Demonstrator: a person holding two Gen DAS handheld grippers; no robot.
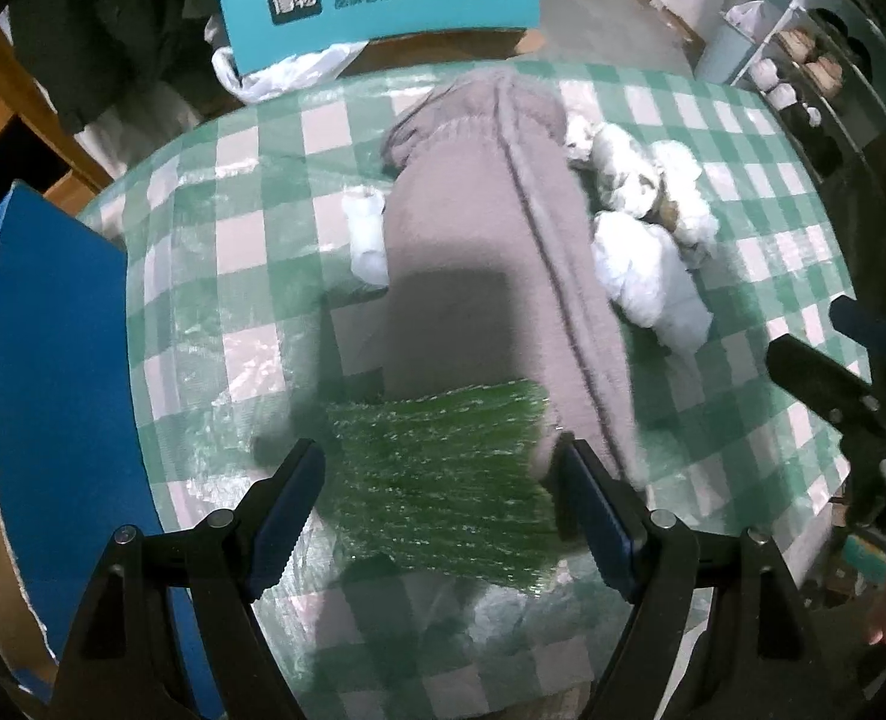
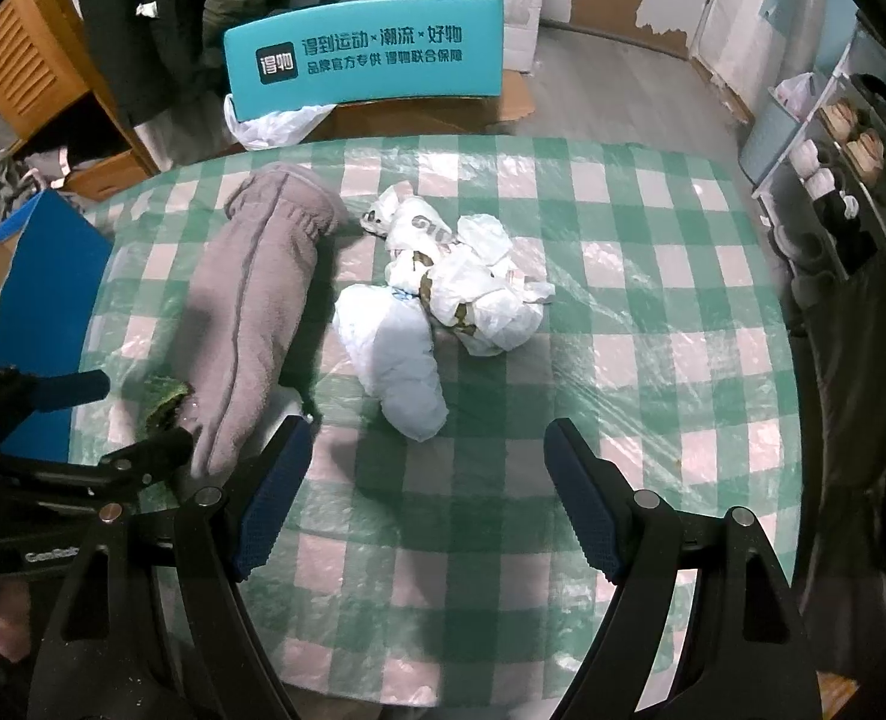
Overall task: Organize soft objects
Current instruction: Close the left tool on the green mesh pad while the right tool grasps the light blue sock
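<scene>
A long grey fleece garment point(image 1: 490, 240) point(image 2: 251, 300) lies along the checked table. At its near end lies a green ribbed plastic piece point(image 1: 437, 480) point(image 2: 164, 405). My left gripper point(image 1: 437, 450) point(image 2: 146, 411) points down over that piece, jaws open on either side of it, pads apart from it. Crumpled white plastic bags point(image 1: 646, 228) point(image 2: 460, 282) are heaped to the right of the garment. My right gripper point(image 2: 428, 438) point(image 1: 814, 336) hangs open over bare cloth, just short of the nearest white bag point(image 2: 407, 360). A small white wad point(image 1: 368, 234) sits at the garment's left edge.
The table point(image 2: 622, 360) carries a green-and-white checked cloth under clear plastic. A blue board point(image 1: 53, 360) point(image 2: 47, 300) stands off its left edge. A teal chair back point(image 2: 365, 63) faces the far side, with a shelf of shoes point(image 2: 844, 150) at right.
</scene>
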